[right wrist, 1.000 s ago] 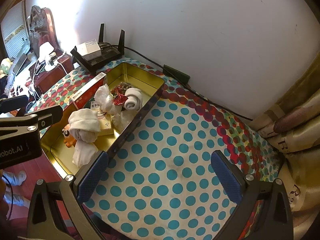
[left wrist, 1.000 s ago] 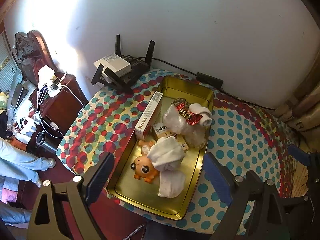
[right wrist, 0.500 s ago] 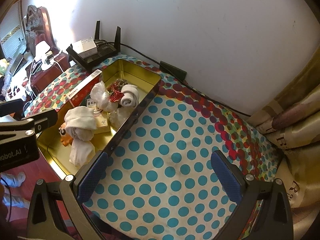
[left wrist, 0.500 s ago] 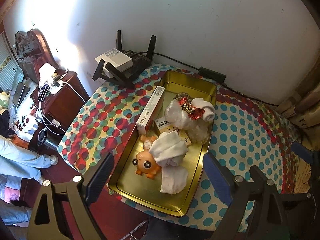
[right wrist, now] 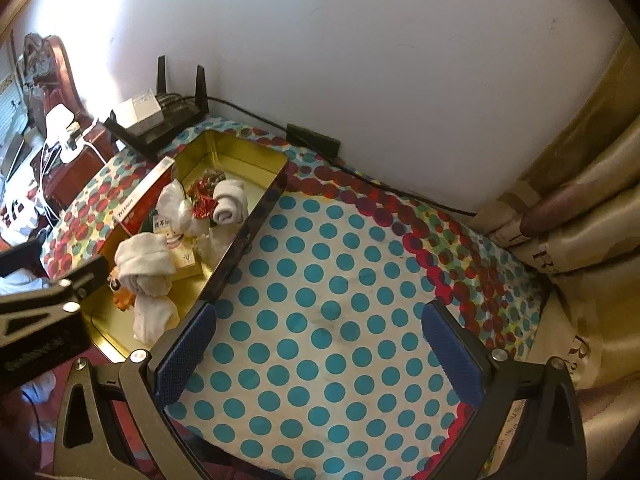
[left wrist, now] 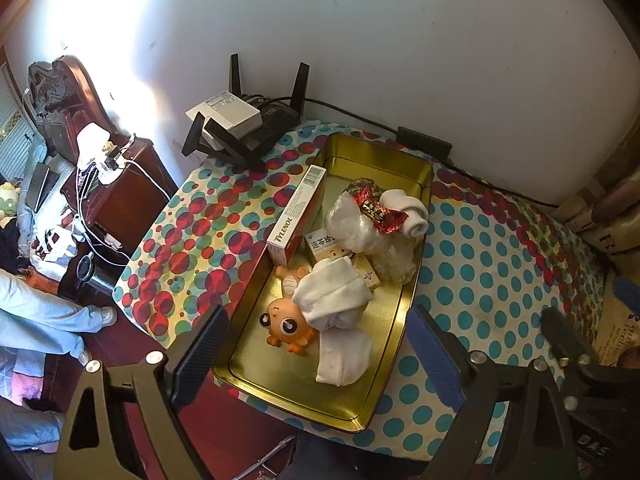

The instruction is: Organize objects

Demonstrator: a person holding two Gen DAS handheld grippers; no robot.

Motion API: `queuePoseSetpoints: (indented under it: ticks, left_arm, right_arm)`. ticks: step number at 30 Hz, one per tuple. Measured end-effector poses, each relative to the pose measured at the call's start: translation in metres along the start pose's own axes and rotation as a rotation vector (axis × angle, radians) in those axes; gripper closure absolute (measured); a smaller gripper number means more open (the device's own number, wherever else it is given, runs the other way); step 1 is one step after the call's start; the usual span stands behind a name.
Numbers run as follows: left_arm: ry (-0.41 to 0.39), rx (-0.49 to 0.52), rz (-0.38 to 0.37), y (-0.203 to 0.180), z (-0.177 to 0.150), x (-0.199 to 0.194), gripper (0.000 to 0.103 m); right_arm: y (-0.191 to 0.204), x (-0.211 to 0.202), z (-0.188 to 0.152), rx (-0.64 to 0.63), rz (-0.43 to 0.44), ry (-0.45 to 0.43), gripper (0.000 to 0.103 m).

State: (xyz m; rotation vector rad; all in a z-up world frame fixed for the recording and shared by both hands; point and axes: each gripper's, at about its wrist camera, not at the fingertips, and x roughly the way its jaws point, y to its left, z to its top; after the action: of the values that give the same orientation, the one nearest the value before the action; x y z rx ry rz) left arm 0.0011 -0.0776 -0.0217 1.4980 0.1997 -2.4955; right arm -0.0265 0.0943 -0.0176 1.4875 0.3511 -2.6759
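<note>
Both claws (left wrist: 316, 354) (right wrist: 316, 350) wide apart, empty, above glossy rectangular gold tin tray (left wrist: 400, 312)

White wall (left wrist: 400, 40) behind surface (left wrist: 500, 264), sunlit patch at its left. Dark wood cabinet (left wrist: 120, 196) left of surface, beige curtain (right wrist: 592, 208) to its right. Reddish floor (left wrist: 224, 416) below.

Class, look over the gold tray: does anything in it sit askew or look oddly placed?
Yes. The Tylenol box leans tilted on the gold tray wall instead of lying flat, and a white sock is draped over the orange toy.
</note>
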Motion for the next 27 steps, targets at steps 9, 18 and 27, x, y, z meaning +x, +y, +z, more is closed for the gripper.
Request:
queuePoseSetpoints:
  ticks: [9,18,27]
  left_arm:
    - [0.000,0.006,-0.009,-0.0032,-0.0005,-0.0001,0.011]
    - [-0.004,-0.024,-0.008,-0.0011,-0.0015,0.0006,0.010]
    - [0.007,-0.037,-0.007,0.0008,-0.0019,0.0031,0.010]
  right_arm:
    - [-0.0074,-0.0110,0.0050,0.040,0.051,0.015,0.001]
    - [-0.0076,-0.0094,0.0029,0.040,0.057,0.020,0.001]
    - [-0.0043,-0.0083,0.0008,0.026,0.059,0.037,0.001]
